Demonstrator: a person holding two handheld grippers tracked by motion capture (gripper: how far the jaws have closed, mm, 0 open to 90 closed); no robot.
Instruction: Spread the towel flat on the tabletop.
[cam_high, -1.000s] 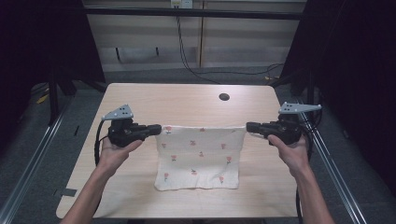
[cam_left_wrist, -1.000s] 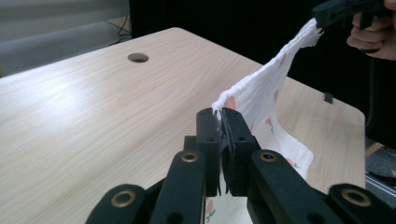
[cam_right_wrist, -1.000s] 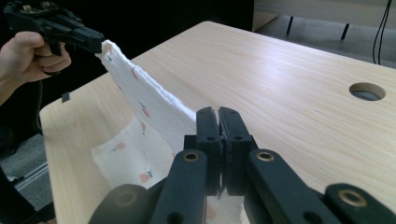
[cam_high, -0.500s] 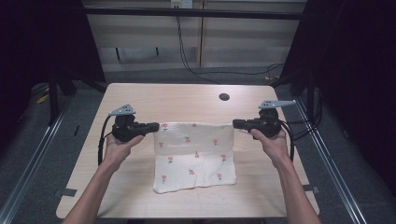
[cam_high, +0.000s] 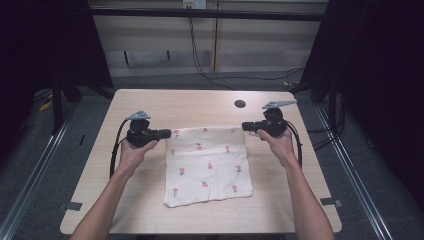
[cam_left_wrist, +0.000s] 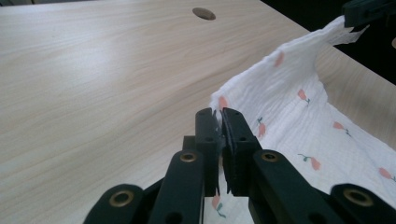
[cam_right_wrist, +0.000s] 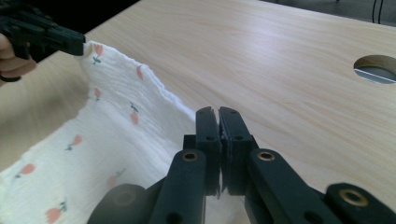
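A: Starting at the left of the high view, what did the left gripper (cam_high: 165, 133) have?

B: Its jaws were closed on the far-left corner of the cloth (cam_high: 207, 167). In the left gripper view the jaws were pressed nearly together with a thin edge of white fabric pinched between them, just above the middle of the frame.

A: And the cloth itself?

B: It lay at the centre of the table (cam_high: 150, 105), white with small pink flowers. Its near part lay flat on the wood, while the far edge was lifted between the two grippers (it sagged a little in the middle).

A: What about the right side?

B: The right gripper (cam_high: 246, 126) held the far-right corner the same way. In the right gripper view the jaws were shut, and the cloth ran up to them from the lower left, though the pinch itself was hard to make out there.

A: What had changed over the last second?

B: The grippers had come closer together. A second earlier they stood wide apart near the table's edges and the far edge was pulled taut; half a second earlier the right one had already come in. By this moment both had moved toward the centre, so the edge was slack and the cloth looked narrower.

A: What does that mean for the work?

B: I judged that the stretching was over. With the tension off, the cloth seemed ready to be laid down or folded toward the near edge; which one, I could not tell.

A: Anything else on the table?

B: A round hole (cam_high: 240, 104) in the top, up and right of the cloth, well clear of it.
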